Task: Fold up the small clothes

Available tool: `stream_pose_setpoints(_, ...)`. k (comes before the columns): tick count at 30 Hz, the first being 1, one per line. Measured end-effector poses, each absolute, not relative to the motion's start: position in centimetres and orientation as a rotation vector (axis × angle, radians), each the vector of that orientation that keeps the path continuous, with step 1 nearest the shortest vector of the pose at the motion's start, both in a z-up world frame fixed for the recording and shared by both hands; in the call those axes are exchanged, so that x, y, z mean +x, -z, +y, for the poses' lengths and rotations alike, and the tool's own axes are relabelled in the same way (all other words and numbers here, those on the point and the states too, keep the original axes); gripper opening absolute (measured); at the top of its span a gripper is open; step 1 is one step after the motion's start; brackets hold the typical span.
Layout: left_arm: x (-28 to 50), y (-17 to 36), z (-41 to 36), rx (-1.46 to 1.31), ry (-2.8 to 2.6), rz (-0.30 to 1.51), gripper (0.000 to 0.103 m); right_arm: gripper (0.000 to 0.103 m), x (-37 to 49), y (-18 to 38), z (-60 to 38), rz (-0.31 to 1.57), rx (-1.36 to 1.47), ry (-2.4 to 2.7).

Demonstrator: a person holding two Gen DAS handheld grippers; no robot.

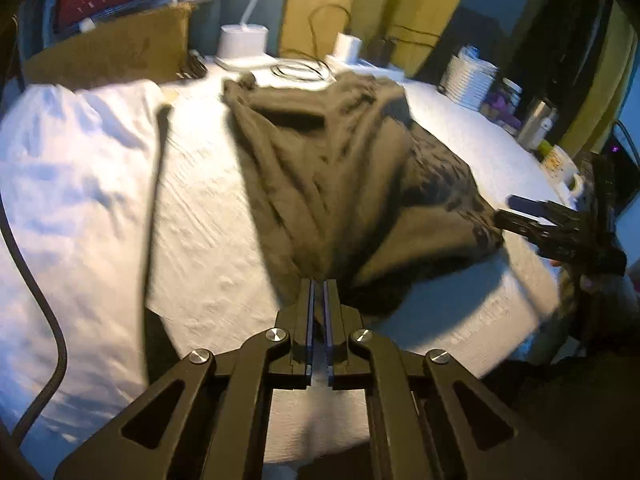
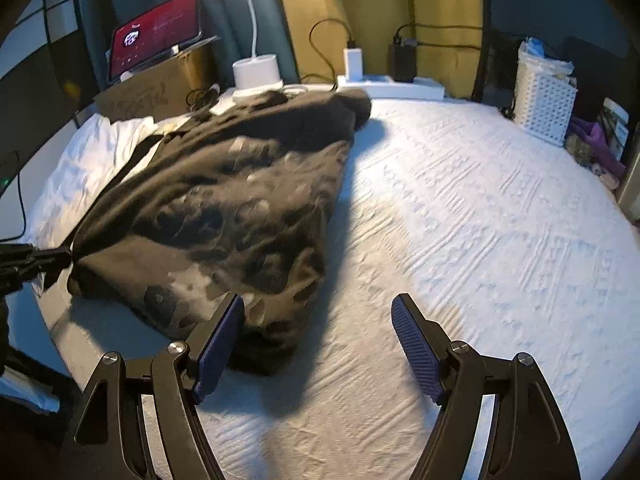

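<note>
A big white bumpy bedspread [image 2: 460, 208] covers the flat top. On it lies a dark brown soft piece of clothing with blotchy spots [image 2: 224, 208], all crumpled, more to the left side in the right wrist view. The black left gripper [image 1: 319, 292] has its two blue pads squeezed together on the near edge of the clothing. The black right gripper [image 2: 318, 340] has its jaws wide apart, with nothing between them, just beside the cloth's near corner.

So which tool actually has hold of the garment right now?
The left tool: its jaws are shut on the edge of the garment. The right tool stands open with nothing in it.
</note>
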State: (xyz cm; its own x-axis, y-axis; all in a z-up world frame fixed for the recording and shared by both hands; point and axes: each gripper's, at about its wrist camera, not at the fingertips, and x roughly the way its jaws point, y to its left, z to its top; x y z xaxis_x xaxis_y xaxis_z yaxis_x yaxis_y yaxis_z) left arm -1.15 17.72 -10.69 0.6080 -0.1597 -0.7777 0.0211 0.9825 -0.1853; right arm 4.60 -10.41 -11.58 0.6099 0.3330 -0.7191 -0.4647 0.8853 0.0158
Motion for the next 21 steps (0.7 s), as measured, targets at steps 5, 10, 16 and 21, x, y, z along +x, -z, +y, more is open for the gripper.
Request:
stream_pose_setpoints(5, 0.6, 8.1, 18.3, -0.124, 0.064, 0.835, 0.052, 0.078, 5.5, 10.5, -10.6, 0.767, -0.169, -0.466)
stream_pose_setpoints(10, 4.6, 7.3, 17.0, -0.052, 0.056, 0.815, 0.052, 0.078, 7.1, 9.9, -10.4, 0.757, -0.154, -0.477)
stream_pose_setpoints(16, 10.3, 7.5, 15.5, -0.02, 0.101, 0.817, 0.052, 0.078, 9.7, 9.8, -10.8, 0.763, -0.134, -0.473)
stream_pose_setpoints(21, 14.9, 8.2, 13.8, 0.008, 0.142, 0.834, 0.052, 0.078, 12.2, 10.2, -11.6, 0.781, -0.115, -0.457)
